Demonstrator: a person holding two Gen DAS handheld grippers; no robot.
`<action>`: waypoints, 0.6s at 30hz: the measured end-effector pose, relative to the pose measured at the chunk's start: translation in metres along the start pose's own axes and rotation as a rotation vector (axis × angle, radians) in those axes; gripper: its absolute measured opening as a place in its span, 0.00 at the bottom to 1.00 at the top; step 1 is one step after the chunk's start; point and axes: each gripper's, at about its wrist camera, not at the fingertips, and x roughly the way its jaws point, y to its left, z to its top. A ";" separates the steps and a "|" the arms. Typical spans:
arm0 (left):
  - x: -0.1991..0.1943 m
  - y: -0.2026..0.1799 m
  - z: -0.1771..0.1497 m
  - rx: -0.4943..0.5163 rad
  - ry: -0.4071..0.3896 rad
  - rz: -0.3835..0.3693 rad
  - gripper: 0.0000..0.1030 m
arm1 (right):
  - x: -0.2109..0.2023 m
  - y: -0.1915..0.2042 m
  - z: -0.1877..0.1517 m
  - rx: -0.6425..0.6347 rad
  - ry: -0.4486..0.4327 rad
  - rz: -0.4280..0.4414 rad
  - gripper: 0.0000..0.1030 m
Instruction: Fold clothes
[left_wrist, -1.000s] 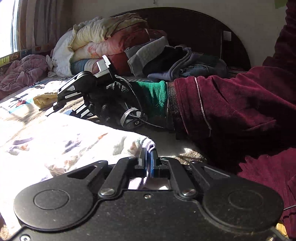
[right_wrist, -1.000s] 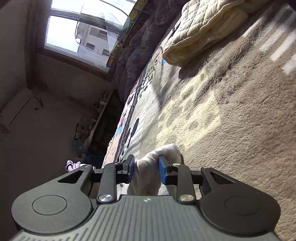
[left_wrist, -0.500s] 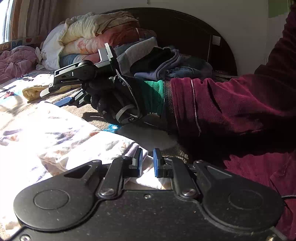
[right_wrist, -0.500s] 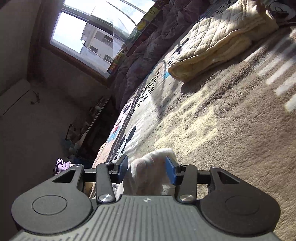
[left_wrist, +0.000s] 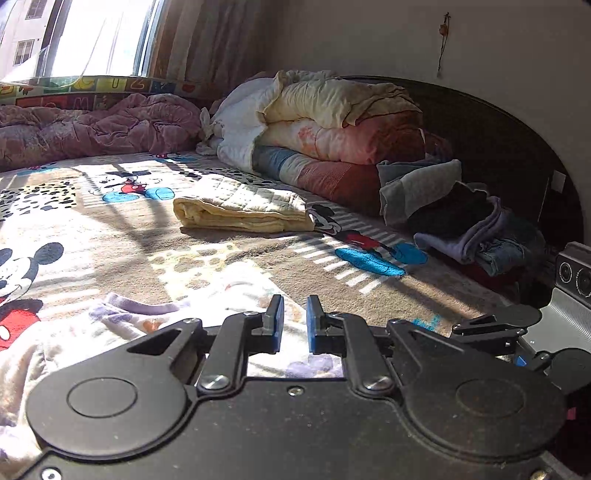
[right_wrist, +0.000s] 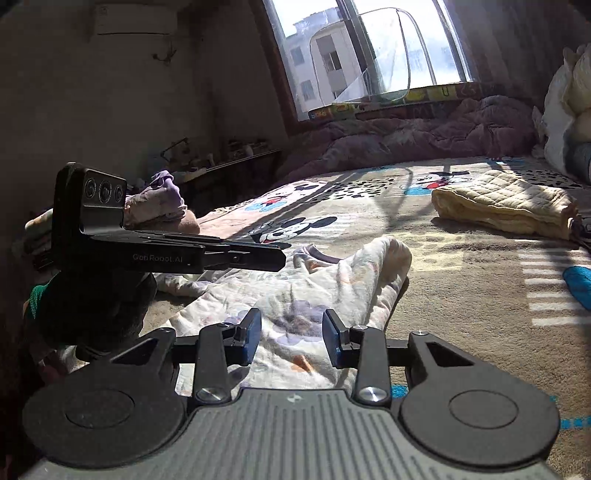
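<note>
— Fabric first: what is noted of the garment?
— One soft, pale garment (right_wrist: 332, 280), printed with lilac and orange shapes, is seen crumpled on the plush cartoon-mouse bed cover (left_wrist: 258, 258), just below both grippers, with one edge raised in a rounded fold
— How are the grippers posed?
— Two are counted. The left gripper (left_wrist: 294, 325) is held a little nose-down over the cloth by a dark-gloved hand (right_wrist: 92, 306). Its blue pads have just been opening and are parted by a narrow gap, with nothing pinched. The right gripper (right_wrist: 291, 338) is tipped slightly down. Its jaws have just been closing but are set well apart, and the cloth beneath is not pressed
— What else is counted?
— One quilted yellow blanket (left_wrist: 243, 210) is folded flat farther up the bed. One stack of puffy quilts (left_wrist: 332, 125) and one heap of dark clothes (left_wrist: 461, 218) are piled by the headboard
</note>
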 end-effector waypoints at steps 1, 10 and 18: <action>0.009 0.000 0.003 0.031 0.018 0.008 0.08 | 0.000 0.011 -0.008 -0.044 0.020 -0.026 0.32; 0.098 0.024 -0.016 0.122 0.200 0.061 0.08 | 0.006 0.027 -0.042 -0.122 0.116 -0.032 0.28; 0.099 0.024 -0.005 0.129 0.231 0.107 0.07 | 0.014 0.030 -0.047 -0.117 0.133 -0.032 0.28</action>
